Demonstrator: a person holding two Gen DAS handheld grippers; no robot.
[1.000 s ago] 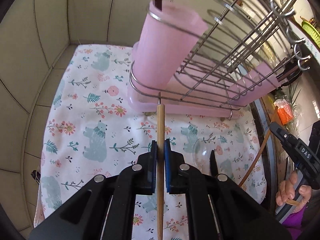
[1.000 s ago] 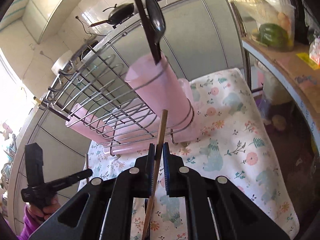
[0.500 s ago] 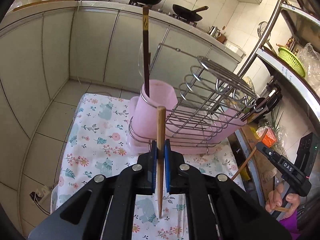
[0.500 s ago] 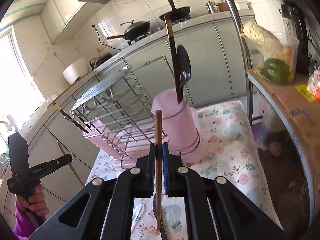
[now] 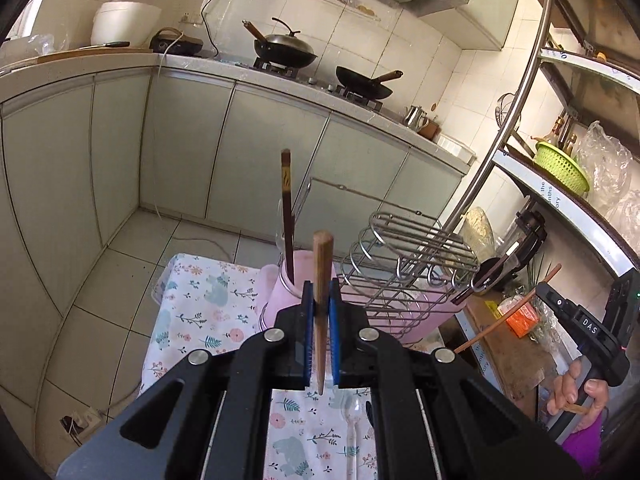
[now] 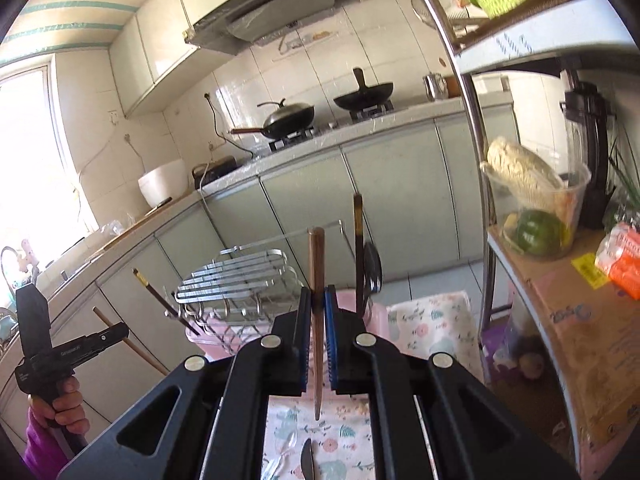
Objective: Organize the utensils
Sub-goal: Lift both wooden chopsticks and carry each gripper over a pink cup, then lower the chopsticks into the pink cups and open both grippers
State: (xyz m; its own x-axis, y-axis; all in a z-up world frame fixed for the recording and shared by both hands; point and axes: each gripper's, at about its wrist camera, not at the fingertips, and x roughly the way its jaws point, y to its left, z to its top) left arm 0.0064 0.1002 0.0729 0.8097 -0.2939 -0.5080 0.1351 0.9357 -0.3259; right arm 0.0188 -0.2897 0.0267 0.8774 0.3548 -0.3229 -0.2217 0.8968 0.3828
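**Both grippers clamped on one wooden chopstick each, held above the table near the pink holder**

I see my left gripper (image 5: 320, 300) pinching a light wooden chopstick (image 5: 321, 280) between its blue pads (image 5: 307, 320). The stick stands upright, thick end up, tapered tip pointing down between the finger bases. My right gripper (image 6: 319, 308) grips a second wooden chopstick (image 6: 316, 276) the same way, thick end up, tip hanging above the cloth.

Just beyond the left stick stands the pink utensil cup (image 5: 288, 292), ringed by wire at one end of the wire dish rack (image 5: 408, 264). A dark chopstick (image 5: 287, 216) stands in the cup, leaning slightly. In the right view a dark spoon (image 6: 373, 268) rises beside that dark stick. The rack sits on a pink drip tray (image 6: 208, 340). One more dark chopstick (image 6: 160, 300) pokes out slanted at the rack's far end.

Under both grippers lies the floral tablecloth (image 5: 200, 308). On it, close to me, I note a clear plastic spoon (image 5: 352, 420) and, in the right view, a knife tip (image 6: 306, 460).

In the left view, the right hand (image 5: 576, 392) grips its handle at the frame's edge; in the right view, the left hand (image 6: 56, 404) does likewise.

Background: two woks (image 5: 284, 50) on the stove, a green basket (image 5: 562, 168) on the shelf.
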